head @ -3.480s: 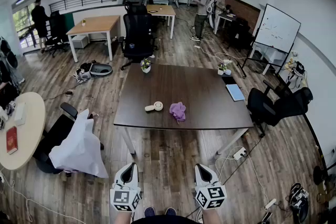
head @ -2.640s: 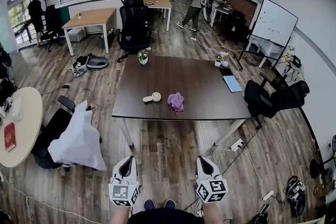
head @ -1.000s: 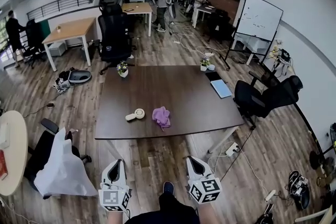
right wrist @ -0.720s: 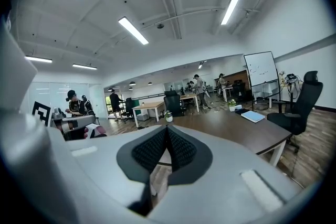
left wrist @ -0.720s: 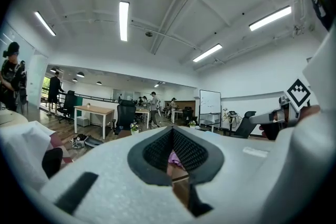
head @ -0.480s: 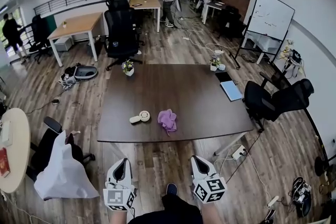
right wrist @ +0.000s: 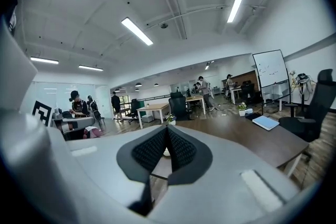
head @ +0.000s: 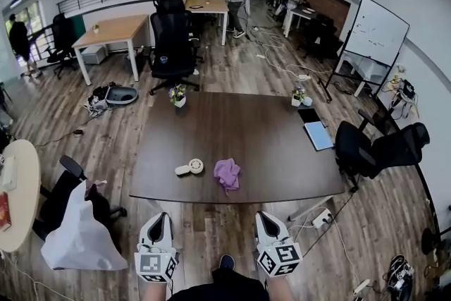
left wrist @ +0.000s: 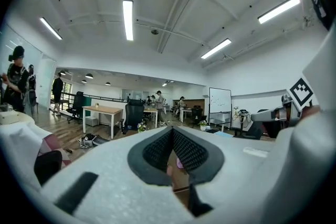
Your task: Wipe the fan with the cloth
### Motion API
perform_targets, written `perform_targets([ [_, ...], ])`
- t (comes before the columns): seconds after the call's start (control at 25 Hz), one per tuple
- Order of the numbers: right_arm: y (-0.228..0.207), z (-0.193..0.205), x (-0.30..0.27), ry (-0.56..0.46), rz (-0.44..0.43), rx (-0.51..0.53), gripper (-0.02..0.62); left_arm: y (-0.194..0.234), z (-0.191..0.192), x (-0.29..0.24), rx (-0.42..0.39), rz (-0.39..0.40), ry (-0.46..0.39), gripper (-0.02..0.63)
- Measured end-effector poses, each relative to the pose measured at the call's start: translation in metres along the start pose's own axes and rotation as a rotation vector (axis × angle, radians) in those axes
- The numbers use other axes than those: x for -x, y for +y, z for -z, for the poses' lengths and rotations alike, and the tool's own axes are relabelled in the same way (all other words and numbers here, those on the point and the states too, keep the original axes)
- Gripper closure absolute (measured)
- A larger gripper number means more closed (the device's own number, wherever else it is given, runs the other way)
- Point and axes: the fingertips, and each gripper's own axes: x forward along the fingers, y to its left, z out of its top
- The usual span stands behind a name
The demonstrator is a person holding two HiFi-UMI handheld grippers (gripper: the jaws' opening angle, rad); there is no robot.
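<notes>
A small cream hand fan (head: 190, 167) lies flat near the front edge of the dark brown table (head: 268, 144). Just to its right sits a crumpled purple cloth (head: 227, 173). My left gripper (head: 159, 225) and right gripper (head: 265, 223) hang side by side over the floor, short of the table's front edge. Both are shut with nothing between the jaws. In the left gripper view (left wrist: 172, 140) a sliver of the purple cloth (left wrist: 179, 163) shows past the closed pads. In the right gripper view (right wrist: 166, 139) a bit of the cream fan (right wrist: 166, 153) shows between the pads.
On the table stand two small potted plants (head: 177, 95) (head: 300, 94) and a light blue notebook (head: 318, 135). Black office chairs (head: 380, 151) sit at the right and far side (head: 171, 46). A chair draped in white cloth (head: 77, 229) stands at the left. People stand farther back.
The table with fan and cloth has come slightly nearer and larger in the head view as I walk toward it. Both grippers stay shut and side by side.
</notes>
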Motion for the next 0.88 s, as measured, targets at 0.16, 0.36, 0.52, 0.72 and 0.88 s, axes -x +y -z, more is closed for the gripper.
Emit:
perform_targets([
  [0.16, -0.016, -0.011, -0.021, 0.029, -0.029, 0.001, 0.584, -0.003, -0.014, -0.026, -0.015, -0.036, -0.014, 0.611],
  [0.36, -0.034, -0.016, -0.052, 0.046, -0.087, -0.007, 0.584, -0.009, -0.017, -0.055, 0.005, -0.065, -0.02, 0.611],
  [0.52, -0.052, -0.009, -0.075, 0.066, -0.116, -0.027, 0.584, -0.013, -0.009, -0.07, 0.007, -0.086, -0.012, 0.611],
  [0.72, -0.062, -0.008, -0.1, 0.087, -0.13, -0.03, 0.584, -0.009, -0.005, -0.08, 0.004, -0.108, 0.012, 0.611],
  [0.88, -0.059, -0.004, -0.118, 0.114, -0.149, -0.013, 0.584, 0.002, -0.002, -0.091, 0.007, -0.133, 0.026, 0.611],
])
